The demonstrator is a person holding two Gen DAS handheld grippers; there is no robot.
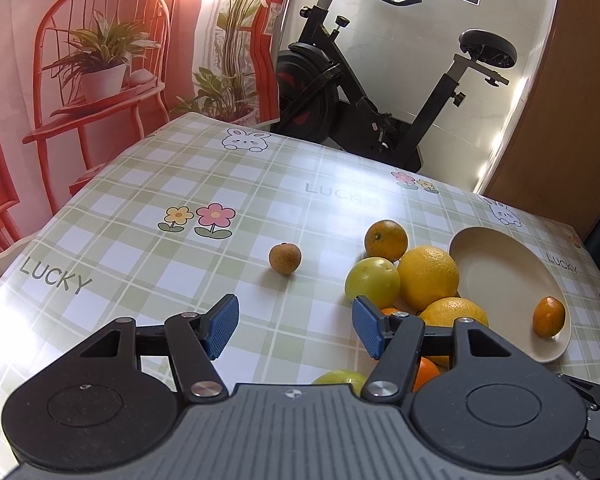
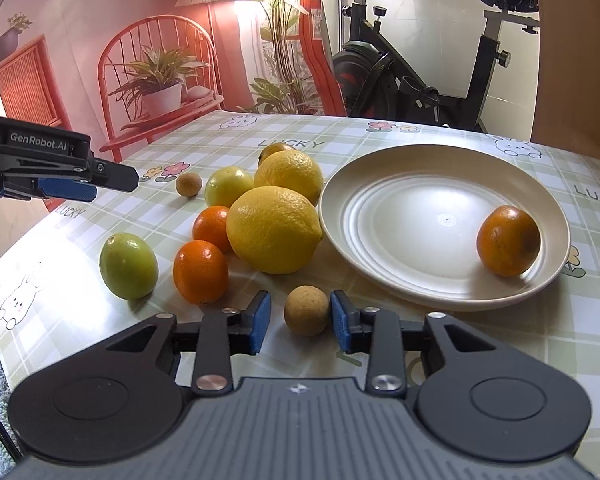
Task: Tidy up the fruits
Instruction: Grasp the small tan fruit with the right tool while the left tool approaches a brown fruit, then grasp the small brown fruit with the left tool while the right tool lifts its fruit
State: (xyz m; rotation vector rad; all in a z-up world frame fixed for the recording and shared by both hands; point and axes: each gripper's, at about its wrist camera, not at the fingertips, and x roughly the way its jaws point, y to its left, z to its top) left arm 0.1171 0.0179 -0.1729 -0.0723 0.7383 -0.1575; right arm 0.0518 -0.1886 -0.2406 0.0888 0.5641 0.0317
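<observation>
On the checked surface (image 2: 480, 344) your left claw (image 2: 72, 188) hung at the far left of the right wrist view, and in its own view your left claw's blue pads (image 1: 220, 330) stood partly apart with only bare cloth between them. To the right of it lay a green fruit (image 2: 129, 266) on its own, then two small oranges (image 2: 201, 272) touching each other, with a small brown fruit (image 2: 189, 184) farther back, a second green fruit (image 2: 229, 186) behind the oranges, and two big lemons (image 2: 274, 229) packed against them. In front of that cluster, your right claw (image 2: 300, 322) sat low with its jaws narrowed around another small brown fruit (image 2: 306, 310); the right pad looked to be touching it, while a thin gap showed on the left side, so it was not yet pinched. Farther right, the cream plate (image 2: 400, 168) lay just beside the lemons, holding one dark orange fruit (image 2: 508, 241) near its right rim.
</observation>
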